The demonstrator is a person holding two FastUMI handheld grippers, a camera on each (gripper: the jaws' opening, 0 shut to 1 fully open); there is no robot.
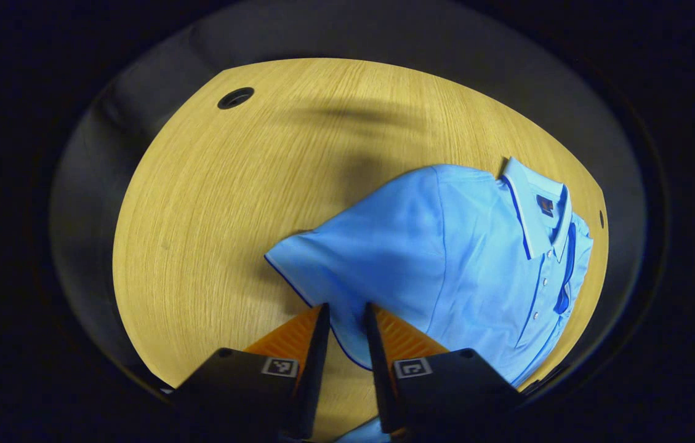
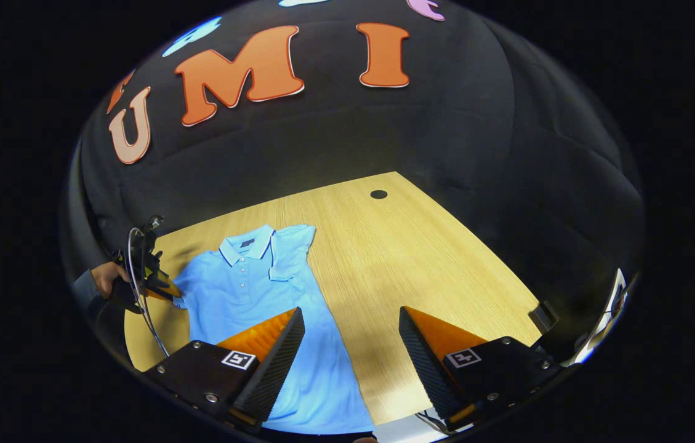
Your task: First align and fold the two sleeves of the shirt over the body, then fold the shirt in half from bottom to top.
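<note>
Shirt [image 1: 445, 258] lies flat on the table [image 1: 212, 203], collar [image 1: 535, 206] away from me; my left gripper [image 1: 347, 320] has its jaws narrowly apart astride the sleeve [image 1: 322, 271] hem, clamping unconfirmed; my right gripper [image 2: 350, 335] hovers with jaws wide apart, above the shirt's right edge.

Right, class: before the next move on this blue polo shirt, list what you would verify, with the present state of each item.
1. Shirt lies flat on the table, collar away from the right gripper: ok.
2. Sleeve on the right gripper's side folded over the body: ok; it lies on the chest.
3. Other sleeve folded: not ok; it is spread out on the wood.
4. Left gripper at that sleeve: ok; its hem sits between the fingers.
5. Left gripper's hold on the cloth: cannot tell; a narrow gap shows.
6. Right gripper open and free: ok.
</note>
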